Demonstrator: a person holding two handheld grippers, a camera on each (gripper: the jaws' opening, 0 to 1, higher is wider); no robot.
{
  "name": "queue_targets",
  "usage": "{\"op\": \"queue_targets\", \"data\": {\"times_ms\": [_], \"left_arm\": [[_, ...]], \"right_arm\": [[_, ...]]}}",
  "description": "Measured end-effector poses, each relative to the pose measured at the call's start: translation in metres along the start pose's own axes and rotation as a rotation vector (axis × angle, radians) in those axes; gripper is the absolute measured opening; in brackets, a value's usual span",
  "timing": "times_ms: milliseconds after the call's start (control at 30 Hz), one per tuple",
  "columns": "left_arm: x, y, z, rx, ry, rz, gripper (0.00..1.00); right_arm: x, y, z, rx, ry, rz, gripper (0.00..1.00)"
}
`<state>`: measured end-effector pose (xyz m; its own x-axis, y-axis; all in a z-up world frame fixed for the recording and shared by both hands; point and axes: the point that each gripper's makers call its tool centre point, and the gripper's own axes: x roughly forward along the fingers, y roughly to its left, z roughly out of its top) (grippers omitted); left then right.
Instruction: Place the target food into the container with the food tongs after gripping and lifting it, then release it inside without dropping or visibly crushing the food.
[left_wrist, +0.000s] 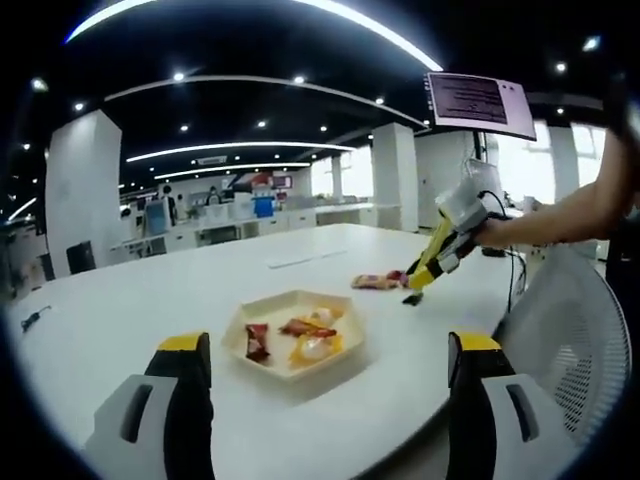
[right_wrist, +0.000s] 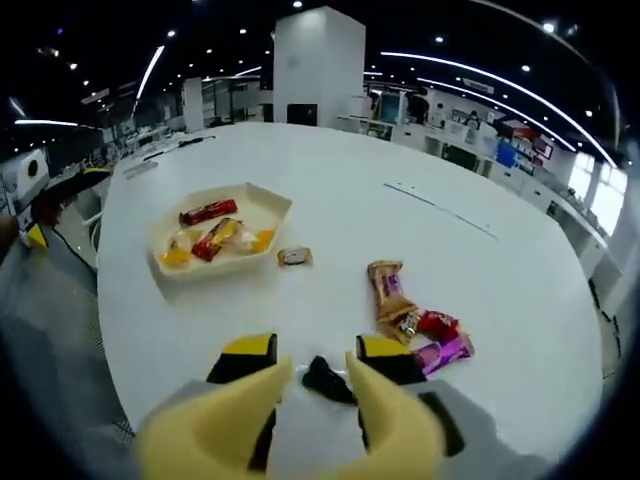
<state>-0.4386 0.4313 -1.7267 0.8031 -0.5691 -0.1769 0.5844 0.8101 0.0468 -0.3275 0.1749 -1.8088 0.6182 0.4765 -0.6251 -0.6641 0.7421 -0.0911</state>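
A shallow cream tray (left_wrist: 240, 335) (right_wrist: 275, 212) lies on the white table and holds several wrapped snacks. My left gripper (left_wrist: 328, 345) hangs open and wide in front of it, nothing between its jaws. A person's arm holds my right gripper (left_wrist: 418, 285) (right_wrist: 315, 355) low over the table to the right of the tray. Its yellow-tipped jaws stand open on either side of a small dark wrapped piece (right_wrist: 325, 380) (left_wrist: 412, 298) that lies on the table. Loose snack packets (right_wrist: 392, 290) (left_wrist: 375, 282) lie just past it, a red one (right_wrist: 437, 324) and a purple one (right_wrist: 447, 352) among them.
One small wrapped candy (right_wrist: 294, 257) sits on the table beside the tray. A mesh office chair (left_wrist: 570, 330) stands at the table's near edge on the right. A monitor (left_wrist: 480, 102) rises behind the right gripper. Bare white tabletop (right_wrist: 450, 200) stretches beyond.
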Motion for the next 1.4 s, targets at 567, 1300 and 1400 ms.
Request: {"op": "queue_targets", "data": {"times_ms": [567,1300,1400], "left_arm": [[0.000,0.004,-0.004,-0.012,0.022,0.025,0.95],[-0.001,0.005,-0.003,-0.028,0.017,0.025,0.94],[-0.001,0.005,-0.003,-0.029,0.016,0.024,0.94]], "right_arm": [[0.011,-0.005,-0.021,-0.045,0.052,0.062,0.31],[0.008,0.041,-0.015,-0.088,0.022,0.226,0.31],[0.008,0.046,-0.015,-0.105,0.031,0.242,0.31]]}}
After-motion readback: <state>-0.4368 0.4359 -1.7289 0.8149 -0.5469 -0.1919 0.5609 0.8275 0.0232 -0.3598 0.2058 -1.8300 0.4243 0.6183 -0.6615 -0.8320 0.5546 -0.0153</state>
